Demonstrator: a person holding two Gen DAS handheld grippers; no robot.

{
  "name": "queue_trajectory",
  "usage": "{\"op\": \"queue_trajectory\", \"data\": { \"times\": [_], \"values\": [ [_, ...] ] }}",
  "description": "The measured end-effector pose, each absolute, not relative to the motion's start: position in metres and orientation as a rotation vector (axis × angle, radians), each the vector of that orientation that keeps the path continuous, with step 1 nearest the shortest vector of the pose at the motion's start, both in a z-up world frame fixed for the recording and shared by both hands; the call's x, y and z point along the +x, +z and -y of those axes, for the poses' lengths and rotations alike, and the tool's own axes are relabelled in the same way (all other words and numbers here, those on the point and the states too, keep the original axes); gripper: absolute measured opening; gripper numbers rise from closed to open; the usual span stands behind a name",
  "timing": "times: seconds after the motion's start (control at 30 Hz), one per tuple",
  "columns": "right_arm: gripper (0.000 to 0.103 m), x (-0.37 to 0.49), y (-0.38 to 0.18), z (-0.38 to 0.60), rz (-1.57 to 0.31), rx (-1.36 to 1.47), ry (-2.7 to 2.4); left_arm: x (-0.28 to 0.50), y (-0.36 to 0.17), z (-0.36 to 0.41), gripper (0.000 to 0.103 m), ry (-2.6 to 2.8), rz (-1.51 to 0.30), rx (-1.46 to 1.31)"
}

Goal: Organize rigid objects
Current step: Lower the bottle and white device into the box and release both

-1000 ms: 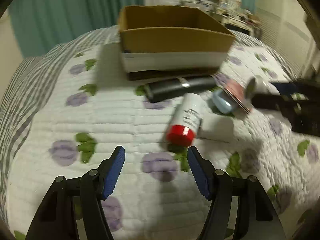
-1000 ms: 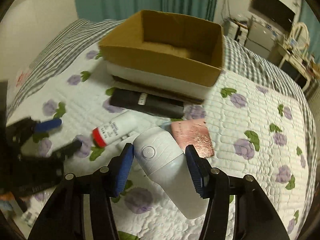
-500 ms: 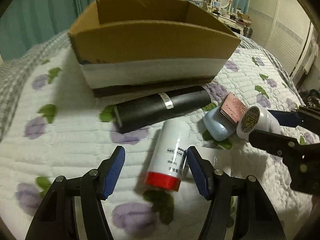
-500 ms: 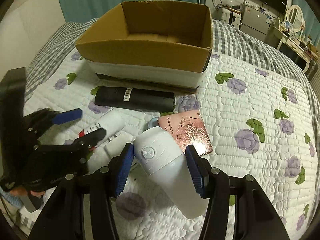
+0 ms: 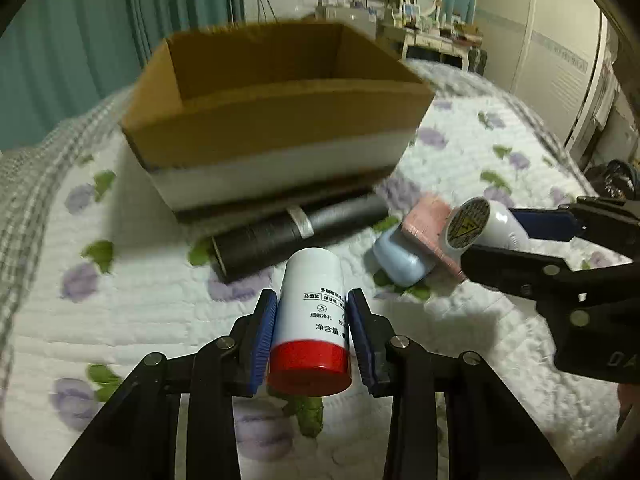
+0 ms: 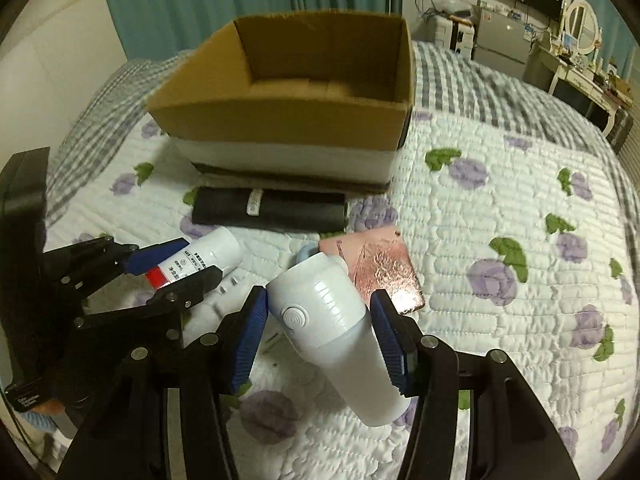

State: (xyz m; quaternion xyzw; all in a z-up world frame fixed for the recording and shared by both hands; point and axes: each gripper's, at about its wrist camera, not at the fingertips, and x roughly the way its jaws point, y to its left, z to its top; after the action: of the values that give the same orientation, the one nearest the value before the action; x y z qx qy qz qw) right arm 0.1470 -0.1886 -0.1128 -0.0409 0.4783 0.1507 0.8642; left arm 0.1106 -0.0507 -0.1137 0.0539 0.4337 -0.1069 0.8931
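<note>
- One cardboard box sits open-topped on the quilted bed, and what shows of its inside is bare; nothing has gone in yet, so by my reading the sorting is at its pick-up step.
- A black tube lies on its side just in front of the box, untouched by either tool.
- The right gripper is clenched around a white device with a round button, held just above the quilt; its blue pads press both flanks.
- The left gripper is clamped on a white bottle with a red cap, cap end toward the camera, low over the quilt near the tube.
- A pink booklet rests partly on a pale blue case, just beside the device.
- Next, I judge, both loads need lifting over the box's near wall and letting go inside; the near rim is the likely snag.
</note>
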Motion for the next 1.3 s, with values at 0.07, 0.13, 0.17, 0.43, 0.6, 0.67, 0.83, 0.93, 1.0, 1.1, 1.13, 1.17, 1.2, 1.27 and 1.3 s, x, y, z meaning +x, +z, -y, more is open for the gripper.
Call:
{"op": "queue_trajectory", "data": {
  "times": [0.07,0.13,0.17,0.43,0.6,0.67,0.83,0.93,1.0,1.1,1.13,1.17,1.2,1.27,1.3],
  "values": [
    [0.053,0.143,-0.098,0.186,-0.976,-0.086,0.305,0.107,-0.095,0.048,0.037,-0.215,-0.867,0.108],
    [0.053,0.14,-0.08,0.184,-0.945,-0.074,0.301,0.103,-0.077,0.046,0.037,-0.213,-0.838,0.109],
    [0.053,0.139,-0.071,0.182,-0.93,-0.07,0.298,0.101,-0.068,0.047,0.037,-0.207,-0.82,0.113],
    [0.053,0.142,0.004,0.172,-0.803,-0.072,0.283,0.104,0.006,0.033,0.037,-0.166,-0.719,0.093],
    [0.053,0.164,0.048,0.165,-0.727,-0.095,0.273,0.129,0.041,0.024,0.037,-0.159,-0.674,0.058],
    [0.053,0.179,0.06,0.165,-0.706,-0.08,0.274,0.147,0.052,0.022,0.037,-0.145,-0.653,0.06],
    [0.053,0.226,0.066,0.163,-0.694,-0.045,0.268,0.188,0.058,0.023,0.037,-0.124,-0.632,0.071],
    [0.053,0.257,0.058,0.161,-0.709,-0.033,0.257,0.215,0.051,0.025,0.037,-0.106,-0.631,0.097],
    [0.053,0.28,0.046,0.16,-0.729,-0.02,0.251,0.234,0.04,0.025,0.037,-0.099,-0.645,0.1],
    [0.053,0.304,0.026,0.165,-0.755,0.011,0.248,0.26,0.019,0.026,0.037,-0.088,-0.678,0.116],
    [0.053,0.313,0.017,0.166,-0.768,0.025,0.246,0.263,0.014,0.026,0.037,-0.083,-0.683,0.119],
    [0.053,0.32,0.011,0.168,-0.776,0.037,0.244,0.266,0.007,0.026,0.037,-0.083,-0.688,0.122],
    [0.053,0.328,0.0,0.169,-0.791,0.054,0.241,0.271,-0.001,0.026,0.037,-0.09,-0.699,0.121],
    [0.053,0.336,-0.015,0.171,-0.812,0.073,0.241,0.276,-0.014,0.025,0.037,-0.093,-0.714,0.125],
    [0.053,0.341,-0.024,0.172,-0.828,0.084,0.244,0.28,-0.023,0.026,0.037,-0.09,-0.727,0.125]
  ]
}}
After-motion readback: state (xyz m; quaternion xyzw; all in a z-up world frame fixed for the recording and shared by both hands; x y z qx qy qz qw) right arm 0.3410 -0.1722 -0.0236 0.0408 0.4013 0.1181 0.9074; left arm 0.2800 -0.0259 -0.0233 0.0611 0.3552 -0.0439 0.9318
